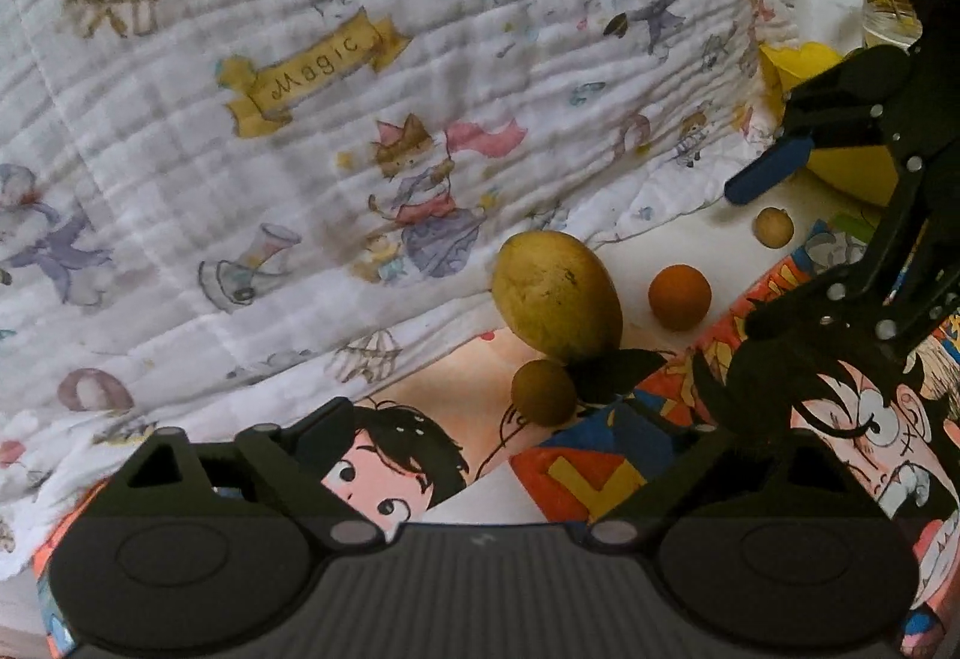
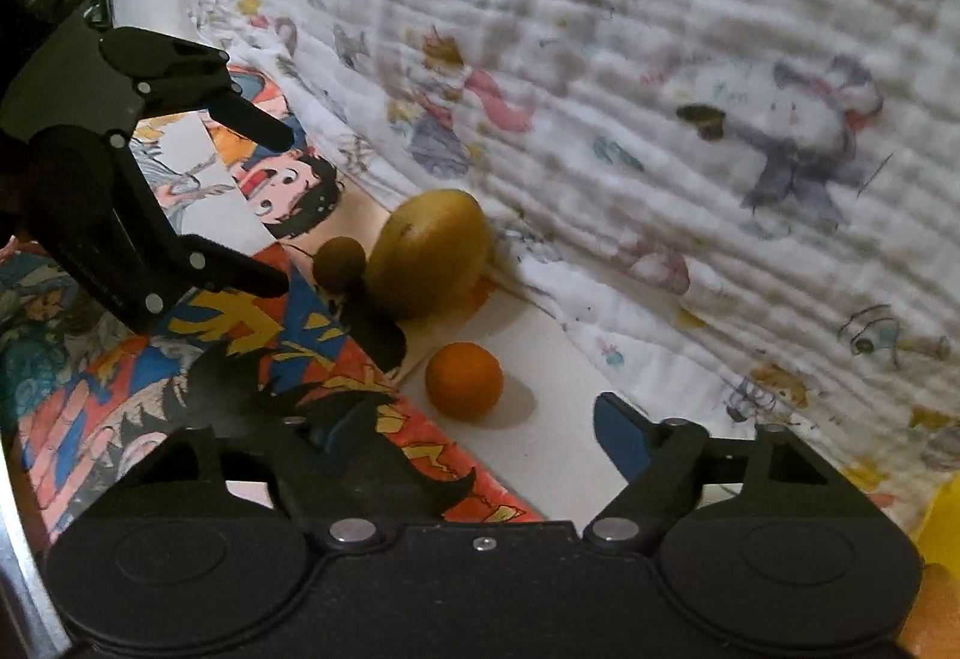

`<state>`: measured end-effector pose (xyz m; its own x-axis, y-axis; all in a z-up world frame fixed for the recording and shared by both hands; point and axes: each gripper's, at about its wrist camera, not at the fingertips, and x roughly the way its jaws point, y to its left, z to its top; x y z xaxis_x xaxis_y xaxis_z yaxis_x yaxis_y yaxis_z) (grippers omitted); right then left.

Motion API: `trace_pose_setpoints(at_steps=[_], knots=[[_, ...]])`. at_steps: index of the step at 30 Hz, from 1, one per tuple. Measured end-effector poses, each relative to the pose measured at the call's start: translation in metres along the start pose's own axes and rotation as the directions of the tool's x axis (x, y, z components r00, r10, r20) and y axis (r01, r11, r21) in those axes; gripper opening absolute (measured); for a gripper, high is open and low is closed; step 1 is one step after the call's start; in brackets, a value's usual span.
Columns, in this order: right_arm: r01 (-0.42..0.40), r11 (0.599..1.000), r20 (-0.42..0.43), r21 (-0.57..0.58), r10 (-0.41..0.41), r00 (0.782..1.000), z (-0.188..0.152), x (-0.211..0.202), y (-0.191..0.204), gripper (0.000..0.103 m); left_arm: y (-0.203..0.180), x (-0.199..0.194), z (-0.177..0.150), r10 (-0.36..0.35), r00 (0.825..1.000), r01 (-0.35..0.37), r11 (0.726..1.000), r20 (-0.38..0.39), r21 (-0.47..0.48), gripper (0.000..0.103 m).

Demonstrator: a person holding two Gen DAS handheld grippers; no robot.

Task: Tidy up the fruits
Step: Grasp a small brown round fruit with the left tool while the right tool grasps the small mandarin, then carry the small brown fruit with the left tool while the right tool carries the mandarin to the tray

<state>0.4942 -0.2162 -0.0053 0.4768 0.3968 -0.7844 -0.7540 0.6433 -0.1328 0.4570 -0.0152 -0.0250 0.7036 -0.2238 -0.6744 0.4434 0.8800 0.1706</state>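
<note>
A yellow-green mango (image 1: 558,293) lies against the printed blanket, with a small brown kiwi (image 1: 543,392) touching its near side. An orange (image 1: 680,296) sits to its right and a small tan round fruit (image 1: 774,225) lies farther back. My left gripper (image 1: 528,434) is open and empty, just short of the kiwi. My right gripper (image 1: 744,251) enters from the right, open and empty. In the right wrist view the orange (image 2: 464,380) lies just ahead of my open right gripper (image 2: 474,434), with the mango (image 2: 435,254) and kiwi (image 2: 341,263) beyond. The left gripper (image 2: 285,206) is at the left.
A white cartoon-print blanket (image 1: 300,119) rises behind the fruit. Colourful comic-print sheets (image 1: 600,467) cover the surface. A yellow container (image 1: 852,167) and a glass with yellow flowers (image 1: 888,17) stand at the far right.
</note>
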Motion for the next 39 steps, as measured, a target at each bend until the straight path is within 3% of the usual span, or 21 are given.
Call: trace_pose_setpoints(at_steps=[9,25,31,39], knots=[[-0.020,1.000,-0.012,0.003,0.020,1.000,0.000,0.016,-0.002,0.062,0.003,0.013,0.000,-0.051,0.999,0.051,0.999,-0.001,-0.002,0.081],[-0.059,0.998,-0.003,0.002,0.059,0.998,0.009,0.033,0.000,0.046,0.004,0.025,-0.002,-0.144,0.989,0.145,0.989,0.019,-0.024,0.058],[-0.069,0.998,0.004,0.011,0.069,0.998,0.009,0.037,0.001,0.039,0.003,0.031,0.001,-0.160,0.987,0.160,0.986,0.006,-0.045,0.041],[-0.054,0.998,0.017,0.022,0.054,0.998,0.008,0.034,0.003,0.036,0.000,0.032,0.003,-0.144,0.989,0.143,0.986,-0.010,-0.083,0.031]])
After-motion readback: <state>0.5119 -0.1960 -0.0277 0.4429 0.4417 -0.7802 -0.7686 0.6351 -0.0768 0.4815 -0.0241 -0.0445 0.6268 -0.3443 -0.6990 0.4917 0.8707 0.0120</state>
